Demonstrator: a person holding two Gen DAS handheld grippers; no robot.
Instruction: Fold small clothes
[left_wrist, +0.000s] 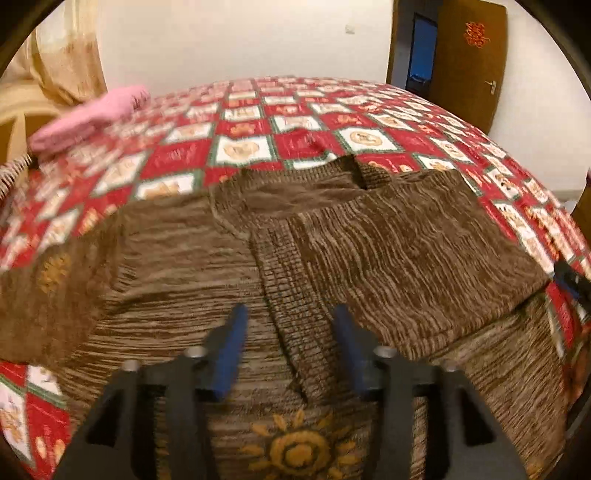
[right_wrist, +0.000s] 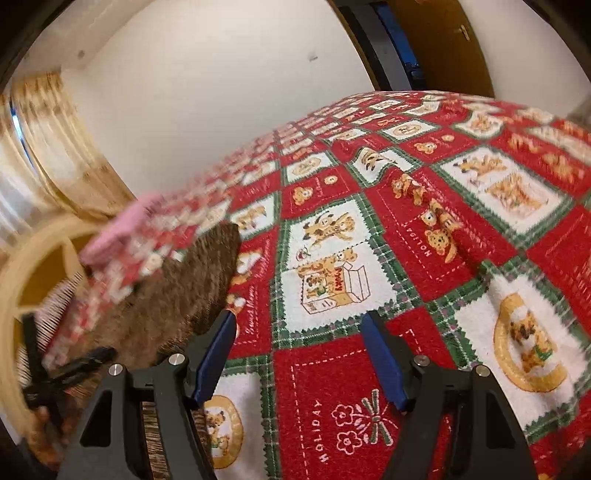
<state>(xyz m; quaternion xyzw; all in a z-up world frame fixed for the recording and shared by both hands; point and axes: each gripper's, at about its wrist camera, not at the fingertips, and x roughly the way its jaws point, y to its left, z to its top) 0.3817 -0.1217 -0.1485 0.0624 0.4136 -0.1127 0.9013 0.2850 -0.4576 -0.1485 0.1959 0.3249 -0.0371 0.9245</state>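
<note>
The fuzzy brown knit sweater (left_wrist: 332, 251) lies on the red checked bear blanket (left_wrist: 236, 125), one side folded in. My left gripper (left_wrist: 290, 325) hangs open above the fold edge, and my right gripper (right_wrist: 299, 332) is open too, holding nothing, sweater at nine o'clock. I should pinch the loose side at nine o'clock and pull it over flat.

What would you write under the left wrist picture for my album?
Open left claw above a brown sweater on the red blanket, pink clothes at the far corner.

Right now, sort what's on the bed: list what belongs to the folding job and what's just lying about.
For the job:
- brown knit sweater, partly folded
- left gripper, open above it
- right gripper, open

Lying about:
- pink folded garment
- patchwork bedspread
- door
</note>
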